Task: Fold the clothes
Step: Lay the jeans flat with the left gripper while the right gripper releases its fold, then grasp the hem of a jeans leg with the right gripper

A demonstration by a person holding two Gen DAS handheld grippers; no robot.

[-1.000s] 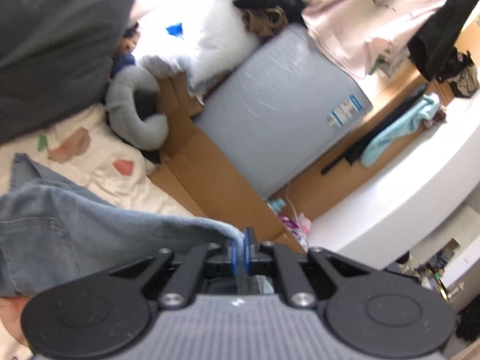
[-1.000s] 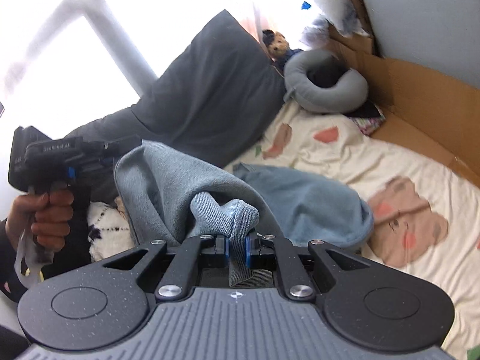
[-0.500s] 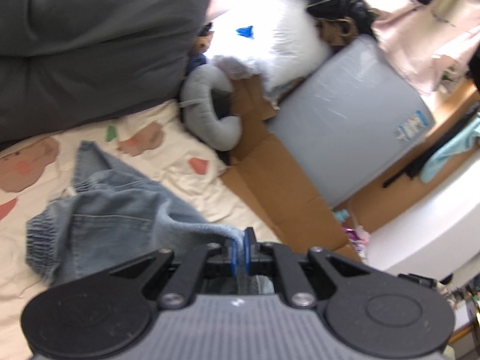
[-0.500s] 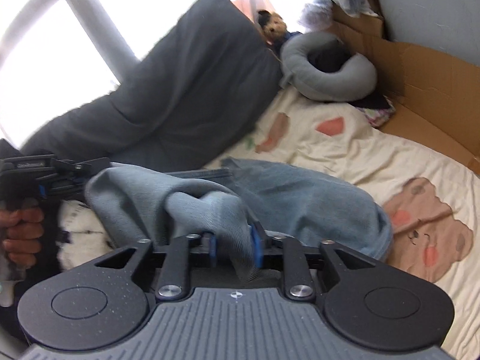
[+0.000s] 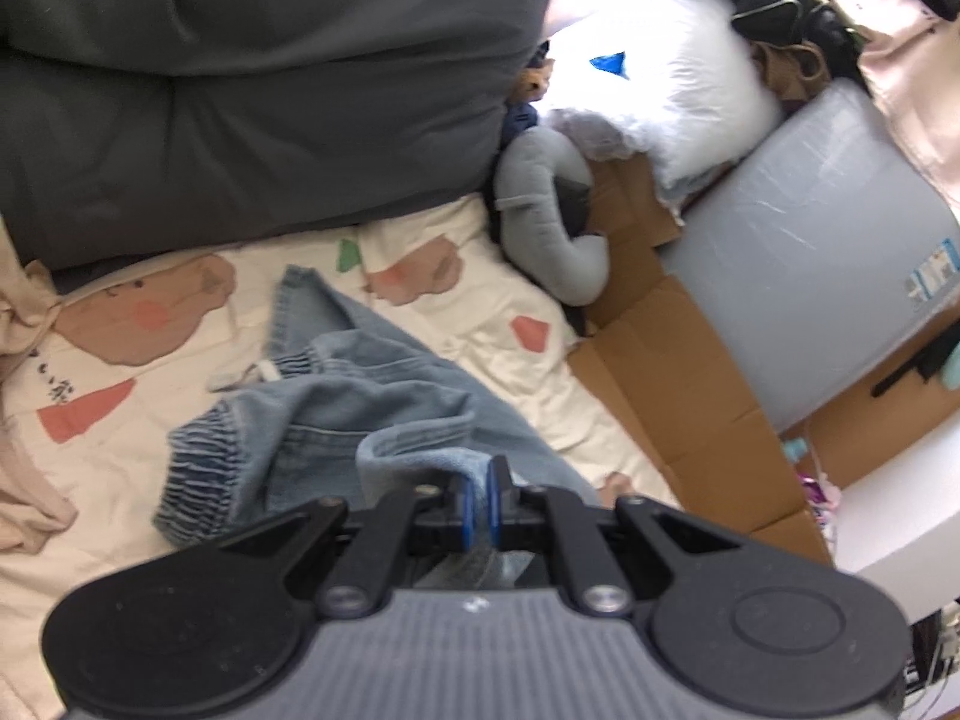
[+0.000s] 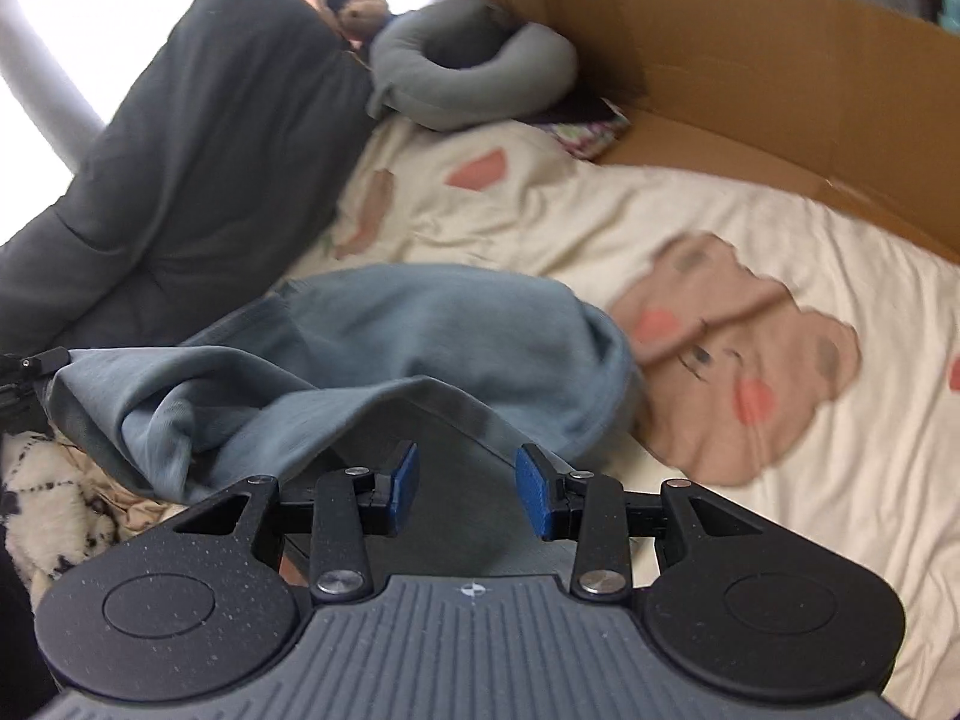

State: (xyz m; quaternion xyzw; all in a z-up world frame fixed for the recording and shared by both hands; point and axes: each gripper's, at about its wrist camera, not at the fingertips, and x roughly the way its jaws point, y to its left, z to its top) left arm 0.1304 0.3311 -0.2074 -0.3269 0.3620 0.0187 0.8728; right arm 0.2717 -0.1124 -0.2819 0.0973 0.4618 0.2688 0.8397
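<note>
Soft faded denim jeans [image 5: 384, 396] with ribbed elastic cuffs; matt printed cotton bedsheet [image 6: 750, 228]; plain brown cardboard [image 5: 678, 360]; matt grey cloth cushion [image 5: 240, 90].

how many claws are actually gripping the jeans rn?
1. Left claw is shut on the jeans edge; right claw is open, fabric draped just ahead of it, not pinched.

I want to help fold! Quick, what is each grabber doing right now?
Left gripper: closed, pinching the blue jeans.
Right gripper: open, holding nothing.
</note>
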